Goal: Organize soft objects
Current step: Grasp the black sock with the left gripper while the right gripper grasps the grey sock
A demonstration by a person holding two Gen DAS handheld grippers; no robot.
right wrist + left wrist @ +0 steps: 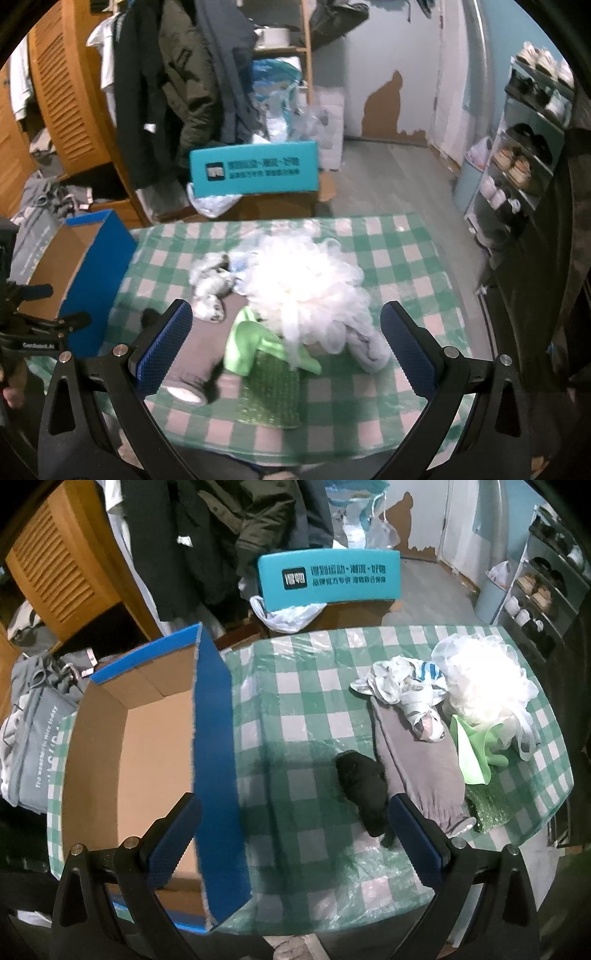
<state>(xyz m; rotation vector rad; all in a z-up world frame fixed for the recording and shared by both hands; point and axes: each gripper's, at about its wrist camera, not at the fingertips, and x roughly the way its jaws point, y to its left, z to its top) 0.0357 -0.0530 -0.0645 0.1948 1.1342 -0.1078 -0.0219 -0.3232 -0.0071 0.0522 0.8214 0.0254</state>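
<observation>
Soft objects lie in a pile on the green checked table (295, 709): a black sock (364, 786), a grey sleeve (417, 764), a patterned cloth (402, 690), a white mesh puff (484, 679), a light green cloth (471, 753) and a green scrub pad (487, 808). An open cardboard box with blue walls (214, 757) stands on the left. My left gripper (295, 834) is open and empty above the box wall and table. My right gripper (286, 343) is open and empty over the puff (303, 280), green cloth (243, 343) and pad (273, 395).
A teal chair back (328, 576) stands behind the table. Hanging coats (221, 535) and a wooden louvred door (55, 572) are at the back left. A shoe rack (535, 590) lines the right. Folded grey clothes (37, 738) lie left of the box.
</observation>
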